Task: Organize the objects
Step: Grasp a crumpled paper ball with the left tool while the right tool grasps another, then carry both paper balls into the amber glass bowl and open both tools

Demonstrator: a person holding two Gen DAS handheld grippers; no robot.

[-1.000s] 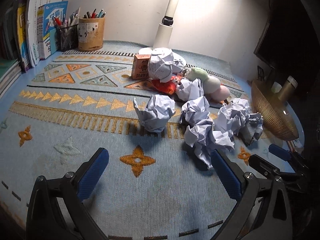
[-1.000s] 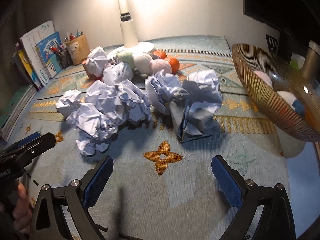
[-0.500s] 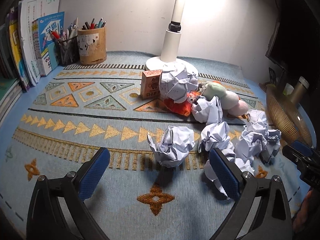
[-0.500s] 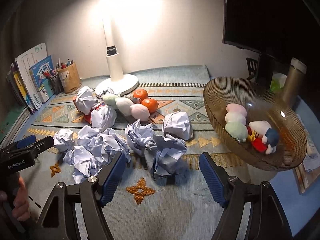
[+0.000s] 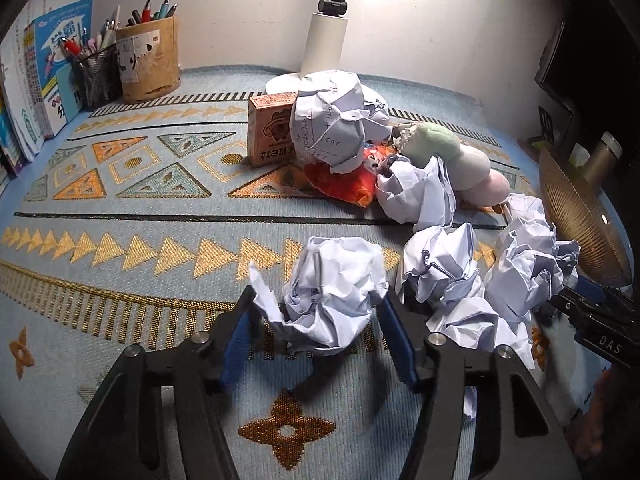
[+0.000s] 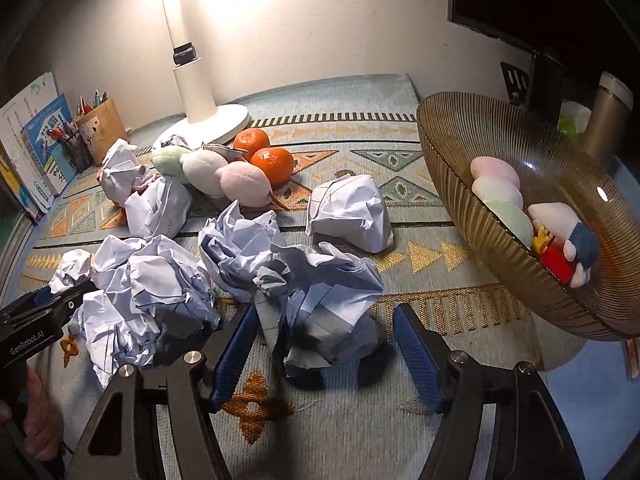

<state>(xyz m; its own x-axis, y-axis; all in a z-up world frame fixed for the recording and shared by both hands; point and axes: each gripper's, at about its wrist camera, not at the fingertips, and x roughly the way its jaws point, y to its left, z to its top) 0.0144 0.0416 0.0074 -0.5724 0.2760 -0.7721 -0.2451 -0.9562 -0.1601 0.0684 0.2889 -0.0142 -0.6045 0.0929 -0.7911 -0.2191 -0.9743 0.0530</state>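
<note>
Left wrist view is showing the left gripper closing around a crumpled paper ball that is lying on the patterned mat; the ball is sitting between the blue pads, the right pad is touching its side and the left pad is meeting only a loose flap, so the clamp is not looking finished. To its right more paper balls are crowding together, and behind them a small orange box, a red-orange plush and a string of pastel plush pieces are lying near the lamp base. At the far right the rim of the ribbed bowl is showing.

Right wrist view is showing the right gripper narrowing on a second, darker-shaded paper wad; the wad is lying between the jaws, with gaps at both pads, so nothing is gripped yet. Further right the bowl is already holding some plush toys, and two oranges are waiting by the lamp.

The step in hand is seemingly the paired pickup of waste paper. Next, each tool is needing to finish squeezing until the paper is compressing firmly, then lifting straight up so neighbouring wads are not dragging along; where the paper belongs is not visible
</note>
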